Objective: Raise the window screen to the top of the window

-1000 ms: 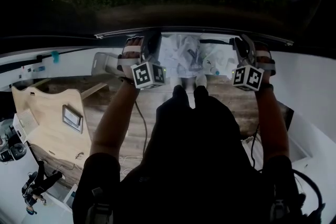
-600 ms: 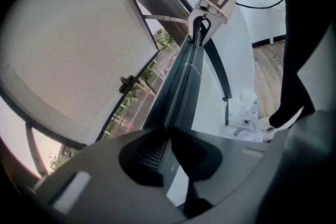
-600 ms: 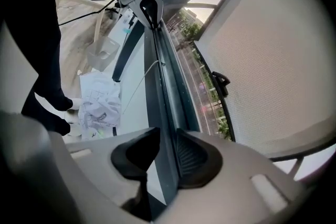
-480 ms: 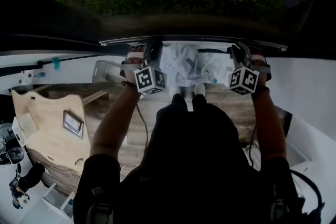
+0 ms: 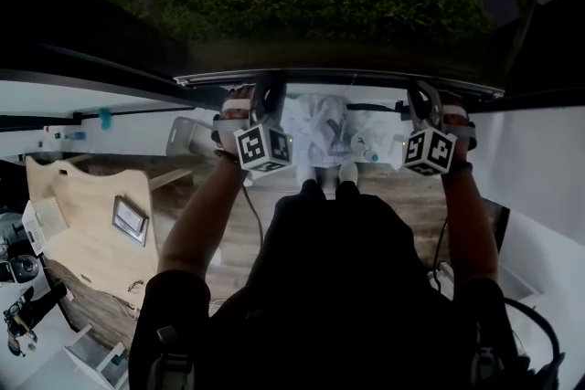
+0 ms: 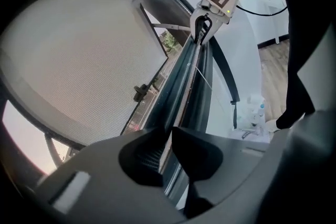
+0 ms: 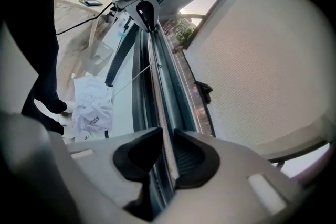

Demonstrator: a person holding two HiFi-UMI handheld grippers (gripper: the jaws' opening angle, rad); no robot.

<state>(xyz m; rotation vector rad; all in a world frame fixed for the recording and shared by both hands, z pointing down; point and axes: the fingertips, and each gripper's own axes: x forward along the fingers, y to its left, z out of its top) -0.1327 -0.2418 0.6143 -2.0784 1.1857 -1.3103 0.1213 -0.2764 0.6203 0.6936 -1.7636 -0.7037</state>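
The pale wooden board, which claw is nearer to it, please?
Left. The left claw grips the screen bar nearest the board; the right claw, just closing on that bar, is farther right.

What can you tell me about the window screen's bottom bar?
The bottom bar is a long, dark rail, metal by its look, with a pale strip along its edge and grey mesh attached. It lies level. The left gripper is shut on it. The right gripper has just been closing its jaws on it.
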